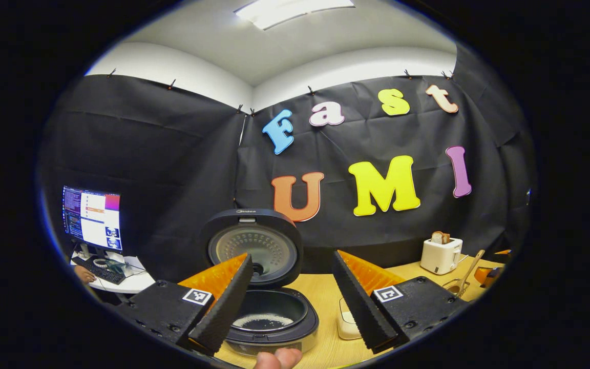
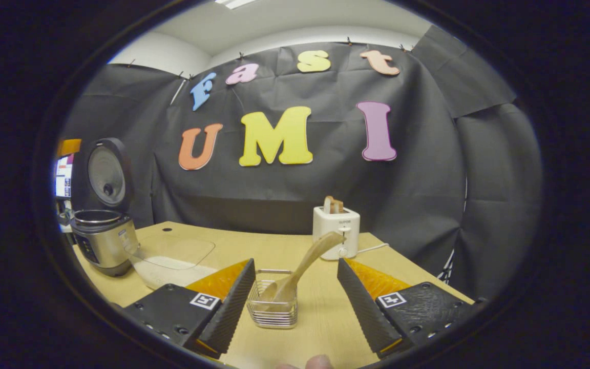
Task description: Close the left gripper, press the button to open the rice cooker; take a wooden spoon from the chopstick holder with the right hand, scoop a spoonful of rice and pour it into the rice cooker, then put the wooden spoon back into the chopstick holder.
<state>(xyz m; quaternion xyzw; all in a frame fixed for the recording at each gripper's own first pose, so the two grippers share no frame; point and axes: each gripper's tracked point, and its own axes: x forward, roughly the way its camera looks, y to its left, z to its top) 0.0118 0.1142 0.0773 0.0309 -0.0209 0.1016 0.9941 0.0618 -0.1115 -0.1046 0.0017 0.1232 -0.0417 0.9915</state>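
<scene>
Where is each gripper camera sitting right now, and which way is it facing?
Left gripper view: rides the left gripper, open, just above the open rice cooker, facing its raised lid; a fingertip shows at the bottom edge.
Right gripper view: rides the right gripper, open, low over the table, facing the wooden spoon in the chopstick holder.
Shared: rice cooker, spoon, toaster, rice container.

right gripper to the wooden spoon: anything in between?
Nothing visible. In the right gripper view the open right gripper looks straight at the wooden spoon, which leans in the wire chopstick holder on the table. The toaster stands behind it, out of the way.
</scene>
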